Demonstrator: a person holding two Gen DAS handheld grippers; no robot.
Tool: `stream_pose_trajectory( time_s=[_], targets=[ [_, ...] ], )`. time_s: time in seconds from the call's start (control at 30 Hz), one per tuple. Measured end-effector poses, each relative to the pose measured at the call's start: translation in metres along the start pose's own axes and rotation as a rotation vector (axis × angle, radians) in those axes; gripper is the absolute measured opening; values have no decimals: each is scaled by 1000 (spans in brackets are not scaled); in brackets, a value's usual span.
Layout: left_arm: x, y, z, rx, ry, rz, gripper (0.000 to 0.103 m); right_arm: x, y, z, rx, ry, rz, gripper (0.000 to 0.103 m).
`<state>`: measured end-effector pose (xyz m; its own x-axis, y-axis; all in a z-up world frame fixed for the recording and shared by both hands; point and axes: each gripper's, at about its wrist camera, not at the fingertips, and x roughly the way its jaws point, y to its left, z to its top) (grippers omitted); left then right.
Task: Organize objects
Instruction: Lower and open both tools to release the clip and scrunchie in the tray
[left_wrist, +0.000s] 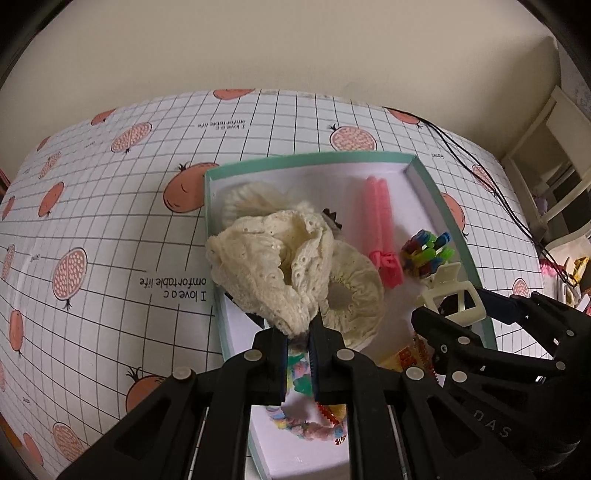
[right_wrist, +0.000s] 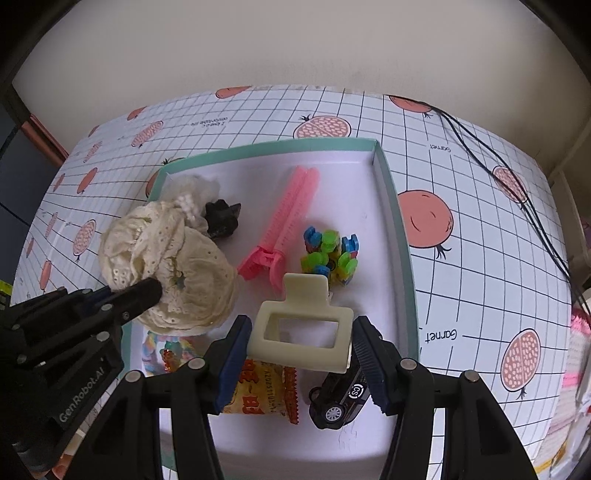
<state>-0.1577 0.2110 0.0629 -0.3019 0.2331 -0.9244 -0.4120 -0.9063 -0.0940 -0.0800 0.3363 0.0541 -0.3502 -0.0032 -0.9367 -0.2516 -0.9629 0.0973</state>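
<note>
Most things already lie in the teal box (right_wrist: 402, 236) on the worktop. The left gripper (left_wrist: 298, 345) pinches the cream lace scrunchie (left_wrist: 273, 266) above it – the right gripper (right_wrist: 299, 347), jaws wide, brackets the cream hair claw (right_wrist: 301, 325).

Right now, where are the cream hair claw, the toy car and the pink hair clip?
cream hair claw (right_wrist: 301, 334), right wrist view, on its rectangular frame.
toy car (right_wrist: 341, 400), right wrist view, on its dark body.
pink hair clip (right_wrist: 286, 221), right wrist view, mid-length of its toothed bar.
</note>
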Motion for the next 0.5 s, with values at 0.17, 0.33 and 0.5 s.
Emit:
stream_pose_trajectory(
  time_s=[0.17,0.33,0.5],
  targets=[
    [4,1,-2,-4,18,-7,11,3,-1,-1,3,8,2,60],
    [1,4,-1,-19,17,-24,15,1,0,-2,8,2,7,61],
    [-4,5,-1,-18,15,-30,28,-2,-1,-2,11,-1,10,60]
  ],
)
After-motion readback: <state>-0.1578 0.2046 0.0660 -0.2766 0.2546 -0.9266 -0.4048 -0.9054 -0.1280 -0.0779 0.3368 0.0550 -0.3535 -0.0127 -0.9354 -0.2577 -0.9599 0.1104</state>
